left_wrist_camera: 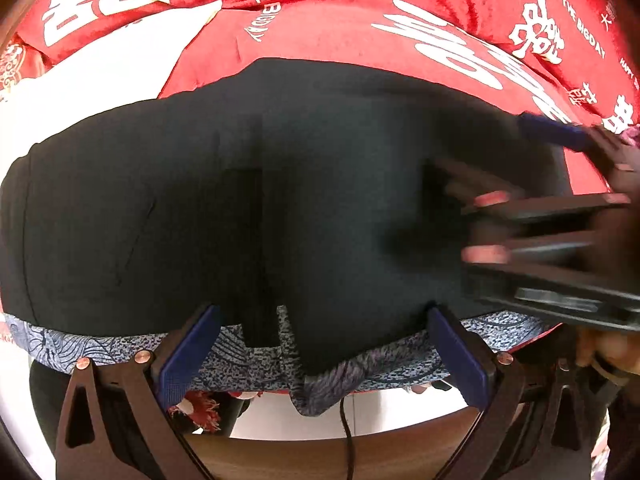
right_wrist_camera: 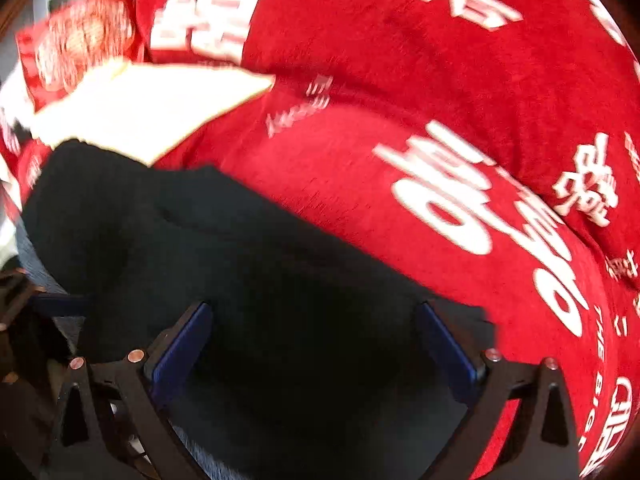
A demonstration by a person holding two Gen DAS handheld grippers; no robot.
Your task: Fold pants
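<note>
Black pants [left_wrist_camera: 280, 200] lie folded in a wide dark bundle on a red cloth with white characters [left_wrist_camera: 328, 28]. A blue-grey patterned waistband lining [left_wrist_camera: 248, 352] shows along their near edge. My left gripper [left_wrist_camera: 320, 344] is open, its blue pads straddling that near edge. My right gripper [right_wrist_camera: 316, 344] is open just above the right part of the pants [right_wrist_camera: 240, 260]; it shows blurred in the left wrist view [left_wrist_camera: 520, 168], over the right end of the pants.
A white cloth [left_wrist_camera: 100, 76] lies at the far left on the red cloth, also in the right wrist view [right_wrist_camera: 140, 108]. A wooden edge [left_wrist_camera: 320, 452] and a black cable [left_wrist_camera: 346, 432] run below the near side.
</note>
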